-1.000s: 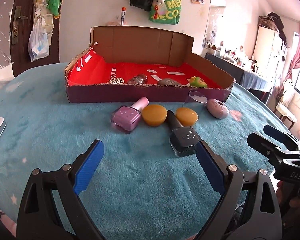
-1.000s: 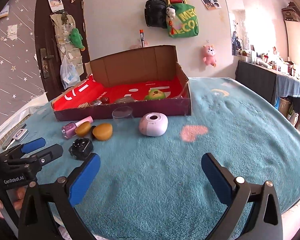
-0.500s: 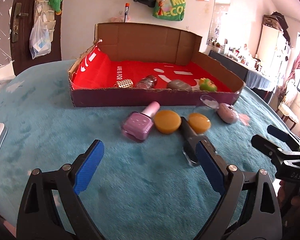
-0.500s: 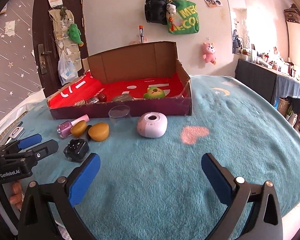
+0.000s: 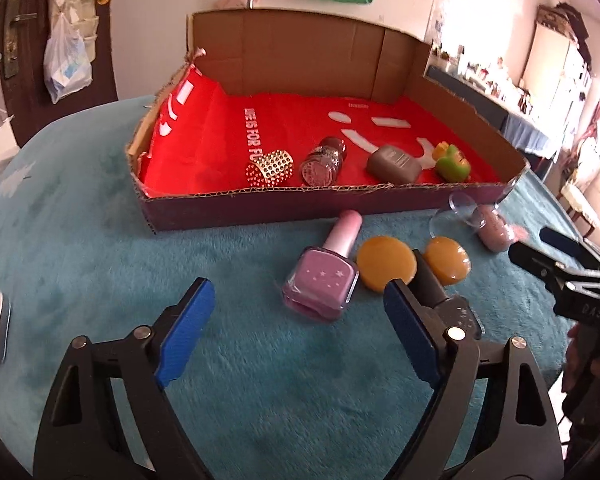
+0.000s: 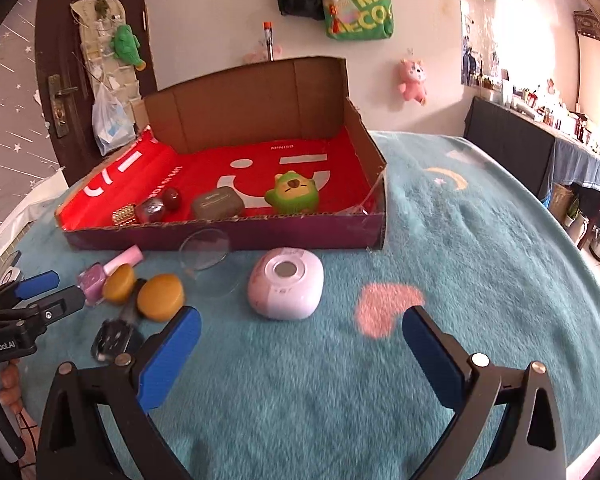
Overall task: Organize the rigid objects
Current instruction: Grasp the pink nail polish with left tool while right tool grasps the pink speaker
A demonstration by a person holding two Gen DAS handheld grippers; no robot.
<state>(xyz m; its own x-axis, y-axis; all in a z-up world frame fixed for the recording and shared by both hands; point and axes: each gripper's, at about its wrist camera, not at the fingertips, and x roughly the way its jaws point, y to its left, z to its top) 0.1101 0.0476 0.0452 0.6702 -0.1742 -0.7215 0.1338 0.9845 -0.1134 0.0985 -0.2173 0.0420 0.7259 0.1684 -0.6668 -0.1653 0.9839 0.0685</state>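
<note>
While gaping wide, both tools [image 5: 300, 330] [image 6: 302, 354] hold nothing.

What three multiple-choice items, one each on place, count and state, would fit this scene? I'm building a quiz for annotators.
1. The green toy lies:
A. inside the cardboard box
B. on the blanket
C. between the fingers

2. Amber discs outside the box:
A. one
B. two
C. four

3. The left gripper is:
A. shut on the pink nail polish bottle
B. open and holding nothing
C. out of view

Key:
1 A, it rests on the red lining.
2 B, one disc beside another.
3 B, its fingers stand apart.
</note>
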